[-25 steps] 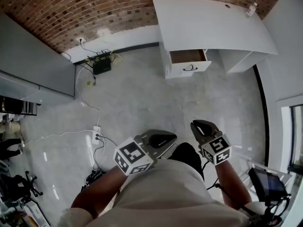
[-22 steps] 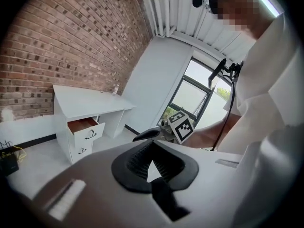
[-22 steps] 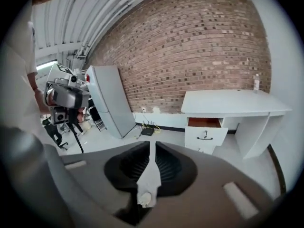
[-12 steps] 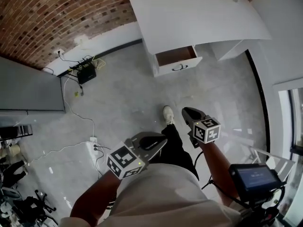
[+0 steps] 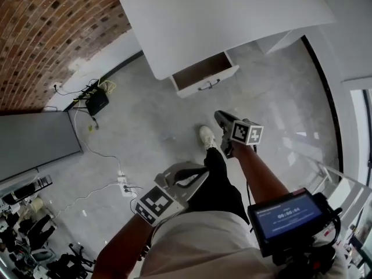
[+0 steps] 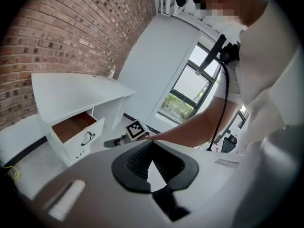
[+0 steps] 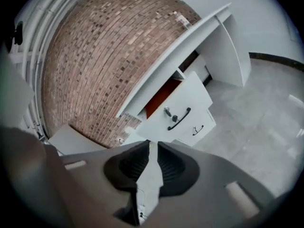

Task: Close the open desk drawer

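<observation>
Closer to the worktop (image 5: 221,16) than half a second ago: it fills more of the head view, and the right hand-held gripper (image 5: 220,118) has pushed forward, arm stretched out toward the drawer (image 5: 203,77). Drawer is pulled out from under the worktop's front edge, brown inside showing, white front with a black handle (image 5: 209,85). Right hand-held gripper is short of the drawer front, not touching, over bare floor (image 5: 151,132); in its own view the jaws are together with only a thin slit between the tips, nothing in them, aimed just below the drawer front. That view also shows a small round knob (image 7: 167,112) above the handle and a second drawer front (image 7: 202,127) below the open one, flush and closed. Left hand-held gripper (image 5: 200,174) hangs back, well short of the drawer, close to the person's body; tips touching, nothing held. White shoe (image 5: 207,137) is planted between the drawer and the left hand-held gripper, just beside the right one. Brick wall (image 5: 52,28) runs behind the drawer's worktop. Black box (image 5: 97,102) with cables sits on the floor left of the drawer, against the wall base. Chest-mounted screen (image 5: 288,217) is lit, well back from the drawer on the person's right.
</observation>
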Demonstrator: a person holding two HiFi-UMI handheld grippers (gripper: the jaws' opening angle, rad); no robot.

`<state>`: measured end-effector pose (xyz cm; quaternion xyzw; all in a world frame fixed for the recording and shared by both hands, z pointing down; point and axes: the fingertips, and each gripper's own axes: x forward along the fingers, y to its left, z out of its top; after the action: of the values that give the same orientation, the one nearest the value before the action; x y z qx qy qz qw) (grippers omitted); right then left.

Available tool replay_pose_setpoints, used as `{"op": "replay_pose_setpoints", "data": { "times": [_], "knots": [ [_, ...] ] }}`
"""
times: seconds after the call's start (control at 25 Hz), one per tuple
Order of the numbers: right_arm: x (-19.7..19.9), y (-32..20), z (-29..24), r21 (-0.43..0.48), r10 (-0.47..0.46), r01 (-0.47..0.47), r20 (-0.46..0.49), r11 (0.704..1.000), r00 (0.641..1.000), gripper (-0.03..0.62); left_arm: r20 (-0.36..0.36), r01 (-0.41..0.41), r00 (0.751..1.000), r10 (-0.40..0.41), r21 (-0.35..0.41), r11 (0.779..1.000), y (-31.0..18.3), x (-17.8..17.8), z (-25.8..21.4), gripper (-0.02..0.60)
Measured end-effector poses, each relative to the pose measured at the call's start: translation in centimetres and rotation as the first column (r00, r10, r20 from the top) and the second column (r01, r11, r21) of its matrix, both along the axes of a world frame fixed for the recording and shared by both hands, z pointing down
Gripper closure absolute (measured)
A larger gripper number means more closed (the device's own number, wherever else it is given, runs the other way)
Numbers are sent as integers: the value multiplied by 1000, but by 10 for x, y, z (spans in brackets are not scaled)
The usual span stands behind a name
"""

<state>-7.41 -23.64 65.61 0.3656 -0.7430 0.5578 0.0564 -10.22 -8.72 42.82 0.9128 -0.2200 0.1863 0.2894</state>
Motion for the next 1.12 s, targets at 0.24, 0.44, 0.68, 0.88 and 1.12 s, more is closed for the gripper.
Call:
{"op": "replay_pose_setpoints", "data": {
  "times": [0.24, 0.44, 0.68, 0.88, 1.12],
  "knots": [
    [6, -64, 74, -68, 83, -80, 41, 994, 996, 545, -20, -48, 999, 47, -22, 999, -63, 24, 35, 577],
    [11, -92, 107, -111, 184, -171, 118, 979, 976, 522, -2, -89, 996, 89, -21, 996, -86, 39, 51, 577],
    [12, -123, 130, -177, 286, -246, 264, 953, 921, 513, -9, -93, 996, 93, -26, 995, -114, 46, 61, 577],
    [8, -143, 147, -210, 320, -260, 334, 942, 887, 513, -2, -83, 997, 83, -27, 996, -135, 45, 72, 577],
    [-6, -166, 163, -244, 346, -267, 388, 932, 854, 513, 3, -64, 998, 64, -56, 996, -156, 34, 86, 577]
  ]
}}
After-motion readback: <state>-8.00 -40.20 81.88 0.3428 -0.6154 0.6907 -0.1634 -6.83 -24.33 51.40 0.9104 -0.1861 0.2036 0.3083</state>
